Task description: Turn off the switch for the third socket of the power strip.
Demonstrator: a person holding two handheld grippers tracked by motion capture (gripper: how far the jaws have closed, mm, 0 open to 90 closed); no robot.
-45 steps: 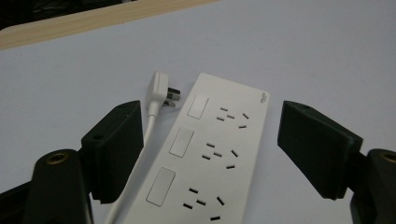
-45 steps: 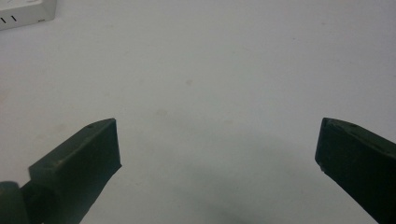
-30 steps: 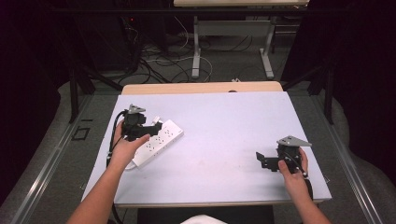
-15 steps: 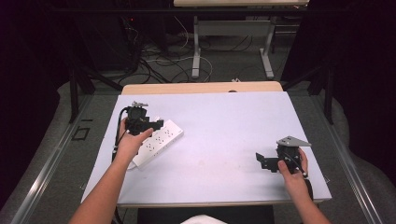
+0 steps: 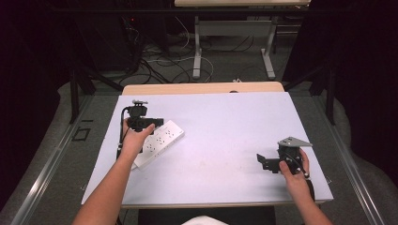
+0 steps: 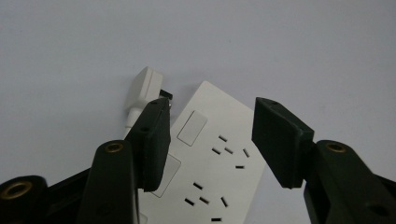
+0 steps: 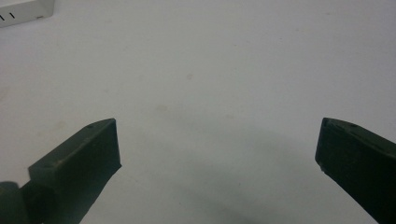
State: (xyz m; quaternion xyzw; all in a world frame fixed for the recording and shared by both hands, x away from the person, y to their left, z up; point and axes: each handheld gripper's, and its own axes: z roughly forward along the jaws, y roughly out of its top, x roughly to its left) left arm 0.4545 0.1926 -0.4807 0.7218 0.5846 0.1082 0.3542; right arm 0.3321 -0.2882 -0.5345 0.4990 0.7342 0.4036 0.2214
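A white power strip (image 5: 162, 139) lies slantwise on the left part of the table. My left gripper (image 5: 151, 123) hovers over its far end, held by a hand. In the left gripper view the jaws (image 6: 212, 116) stand open above the strip (image 6: 219, 158), whose sockets and a switch show between them. A white plug (image 6: 144, 87) sits at the strip's end, just past the left jaw. My right gripper (image 5: 264, 162) rests low near the table's front right, jaws wide open (image 7: 218, 128) over bare tabletop with nothing between them.
The pale lavender table (image 5: 225, 122) has a wooden strip along its far edge. A corner of the power strip (image 7: 23, 9) shows far off in the right gripper view. Table legs and cables lie on the floor beyond.
My left gripper has shifted slightly right and turned over the power strip's far end. The right gripper has stayed put.
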